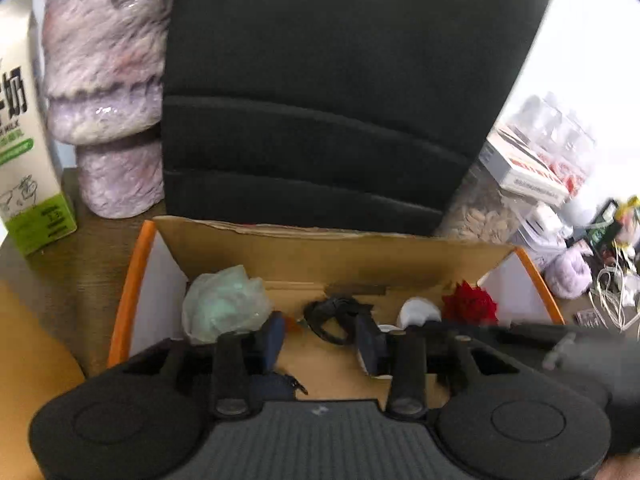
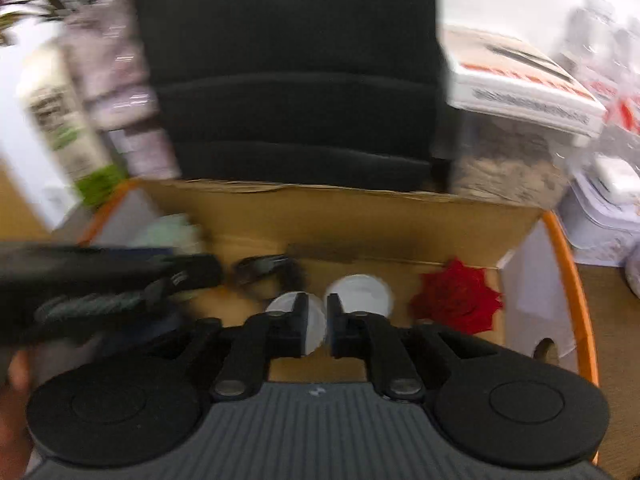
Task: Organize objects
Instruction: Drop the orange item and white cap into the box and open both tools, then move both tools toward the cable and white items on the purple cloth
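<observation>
Both grippers hung over the cardboard box (image 1: 328,256) at frame centre, where collected items lay: red flower (image 2: 456,300), white lids (image 2: 360,292), black cord (image 1: 332,316). Left gripper (image 1: 320,340) jaws stood partly open, empty; right gripper (image 2: 316,320) jaws nearly closed, gripping nothing visible.

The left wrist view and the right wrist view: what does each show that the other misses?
Only the left view shows the small dark item on the box floor by its fingers.

Only the right view shows the hole in the box's white side wall.

Both show the box, green bag, black cord, white lids, red flower, milk carton and black chair.
</observation>
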Motion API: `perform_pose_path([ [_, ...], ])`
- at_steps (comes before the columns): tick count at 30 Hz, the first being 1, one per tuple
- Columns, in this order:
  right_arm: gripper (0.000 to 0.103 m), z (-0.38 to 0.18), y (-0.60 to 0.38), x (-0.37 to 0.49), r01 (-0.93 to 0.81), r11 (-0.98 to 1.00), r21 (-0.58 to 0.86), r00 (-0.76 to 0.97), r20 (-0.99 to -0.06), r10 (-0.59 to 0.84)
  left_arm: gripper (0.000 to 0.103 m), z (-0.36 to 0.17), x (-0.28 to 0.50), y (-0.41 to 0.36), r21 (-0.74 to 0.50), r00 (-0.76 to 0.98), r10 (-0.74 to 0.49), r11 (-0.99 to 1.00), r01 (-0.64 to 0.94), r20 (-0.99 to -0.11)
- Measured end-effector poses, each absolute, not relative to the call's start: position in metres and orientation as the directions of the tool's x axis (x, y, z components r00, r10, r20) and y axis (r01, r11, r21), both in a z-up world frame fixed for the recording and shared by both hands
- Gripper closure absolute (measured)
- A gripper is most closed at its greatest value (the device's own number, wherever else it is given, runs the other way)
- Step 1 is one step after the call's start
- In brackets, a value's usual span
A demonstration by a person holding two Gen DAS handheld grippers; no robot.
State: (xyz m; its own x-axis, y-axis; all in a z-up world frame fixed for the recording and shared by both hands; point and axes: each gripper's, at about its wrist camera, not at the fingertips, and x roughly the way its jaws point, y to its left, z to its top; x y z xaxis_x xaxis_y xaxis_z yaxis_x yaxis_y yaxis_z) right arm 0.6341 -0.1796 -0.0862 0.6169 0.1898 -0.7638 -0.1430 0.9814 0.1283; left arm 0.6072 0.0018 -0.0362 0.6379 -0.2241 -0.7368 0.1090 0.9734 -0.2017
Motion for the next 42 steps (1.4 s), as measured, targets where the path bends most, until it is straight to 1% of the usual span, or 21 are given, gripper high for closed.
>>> perform_pose_path([
  [1, 0.083, -0.082, -0.184, 0.632, -0.132, 0.978, 0.163, 0.637, -0.742, 0.210, 0.062, -0.033, 0.607, 0.001, -0.193, 0.651, -0.217, 0.975, 0.108, -0.728],
  [2, 0.064, -0.076, -0.191, 0.627, -0.133, 0.973, 0.188, 0.667, -0.709, 0.228, 0.059, -0.028, 0.602, 0.002, -0.190, 0.667, -0.217, 0.975, 0.114, -0.713],
  [3, 0.054, -0.070, -0.193, 0.624, -0.126, 0.976, 0.176, 0.681, -0.700, 0.214, 0.052, -0.024, 0.599, 0.004, -0.194, 0.680, -0.219, 0.974, 0.113, -0.700],
  [4, 0.050, -0.065, -0.196, 0.621, -0.121, 0.979, 0.162, 0.692, -0.693, 0.200, 0.048, -0.018, 0.596, 0.007, -0.198, 0.690, -0.215, 0.975, 0.105, -0.691],
  [8, 0.051, -0.039, -0.210, 0.597, -0.116, 0.980, 0.160, 0.714, -0.673, 0.195, 0.044, 0.015, 0.569, 0.008, -0.189, 0.717, -0.178, 0.980, 0.066, -0.674],
  [10, 0.049, -0.021, -0.216, 0.580, -0.121, 0.982, 0.144, 0.731, -0.656, 0.187, 0.036, 0.032, 0.547, 0.007, -0.171, 0.736, -0.173, 0.982, 0.079, -0.655],
  [11, 0.045, -0.013, -0.220, 0.571, -0.129, 0.982, 0.140, 0.740, -0.646, 0.190, 0.034, 0.042, 0.528, 0.005, -0.154, 0.748, -0.168, 0.984, 0.089, -0.642],
  [13, 0.037, 0.002, -0.225, 0.539, -0.151, 0.979, 0.135, 0.760, -0.617, 0.202, 0.024, 0.056, 0.492, 0.002, -0.133, 0.769, -0.164, 0.986, 0.103, -0.618],
  [14, 0.032, 0.009, -0.229, 0.516, -0.167, 0.977, 0.132, 0.773, -0.597, 0.213, 0.023, 0.061, 0.467, 0.002, -0.130, 0.785, -0.177, 0.984, 0.123, -0.594],
  [16, 0.026, 0.015, -0.234, 0.473, -0.201, 0.971, 0.132, 0.795, -0.557, 0.240, 0.015, 0.064, 0.411, -0.002, -0.111, 0.810, -0.214, 0.977, 0.183, -0.546],
  [19, 0.015, 0.018, -0.244, 0.395, -0.254, 0.957, 0.139, 0.816, -0.500, 0.290, 0.008, 0.051, 0.318, 0.001, -0.109, 0.829, -0.289, 0.956, 0.271, -0.479],
  [21, 0.009, 0.011, -0.251, 0.334, -0.278, 0.951, 0.136, 0.828, -0.467, 0.310, 0.005, 0.030, 0.258, 0.007, -0.149, 0.814, -0.344, 0.939, 0.310, -0.469],
  [22, 0.004, 0.006, -0.254, 0.305, -0.287, 0.948, 0.135, 0.832, -0.457, 0.316, 0.005, 0.020, 0.233, 0.010, -0.159, 0.799, -0.363, 0.931, 0.327, -0.480],
  [25, 0.000, -0.017, -0.265, 0.222, -0.310, 0.940, 0.144, 0.821, -0.459, 0.340, 0.005, -0.012, 0.163, 0.016, -0.146, 0.761, -0.365, 0.928, 0.343, -0.536],
  [28, 0.000, -0.037, -0.273, 0.159, -0.285, 0.947, 0.146, 0.796, -0.515, 0.319, 0.003, -0.031, 0.114, 0.024, -0.112, 0.764, -0.325, 0.941, 0.318, -0.557],
  [30, 0.000, -0.047, -0.277, 0.129, -0.254, 0.954, 0.158, 0.782, -0.547, 0.299, 0.003, -0.035, 0.101, 0.024, -0.122, 0.751, -0.325, 0.942, 0.314, -0.575],
  [31, 0.000, -0.050, -0.278, 0.120, -0.239, 0.954, 0.181, 0.776, -0.555, 0.300, 0.003, -0.033, 0.098, 0.021, -0.119, 0.746, -0.328, 0.940, 0.321, -0.580],
  [33, 0.000, -0.051, -0.279, 0.107, -0.237, 0.948, 0.212, 0.770, -0.554, 0.317, 0.002, -0.024, 0.096, 0.017, -0.094, 0.770, -0.341, 0.933, 0.347, -0.539],
  [35, 0.000, -0.048, -0.273, 0.104, -0.252, 0.952, 0.172, 0.776, -0.552, 0.305, 0.001, -0.019, 0.101, 0.010, -0.088, 0.787, -0.345, 0.932, 0.351, -0.512],
  [38, 0.000, -0.043, -0.264, 0.112, -0.244, 0.965, 0.100, 0.798, -0.545, 0.258, 0.001, -0.020, 0.115, 0.002, -0.108, 0.786, -0.352, 0.932, 0.347, -0.509],
  [42, 0.000, -0.052, -0.258, 0.133, -0.244, 0.969, 0.028, 0.823, -0.522, 0.222, 0.001, -0.035, 0.165, -0.020, -0.120, 0.787, -0.366, 0.927, 0.356, -0.496],
])
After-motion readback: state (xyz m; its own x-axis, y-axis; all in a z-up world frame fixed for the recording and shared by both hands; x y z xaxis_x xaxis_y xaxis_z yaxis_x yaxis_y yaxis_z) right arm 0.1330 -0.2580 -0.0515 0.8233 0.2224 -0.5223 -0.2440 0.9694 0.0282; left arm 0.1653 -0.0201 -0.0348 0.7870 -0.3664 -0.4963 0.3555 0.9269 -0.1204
